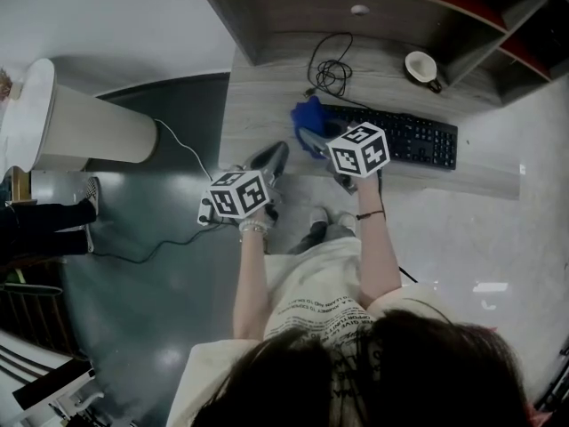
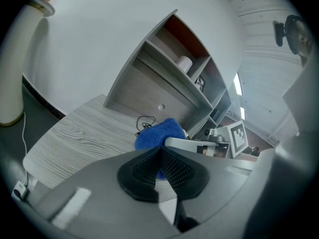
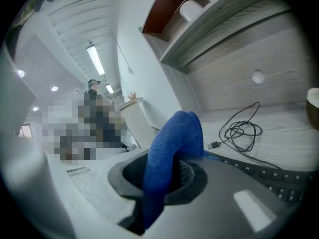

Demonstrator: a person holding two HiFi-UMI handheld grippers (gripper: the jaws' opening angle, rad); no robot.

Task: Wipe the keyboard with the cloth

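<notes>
A black keyboard lies on the grey wood desk, near its front edge. My right gripper is shut on a blue cloth at the keyboard's left end. In the right gripper view the cloth stands up from between the jaws of that gripper, with keyboard keys just to the right. My left gripper is shut on nothing and hovers at the desk's front edge, left of the cloth. From the left gripper I see the cloth just ahead.
A coiled black cable lies behind the keyboard, and a small cup sits at the back right. Shelves rise behind the desk. A white cylinder stands on the floor to the left, with a power strip below.
</notes>
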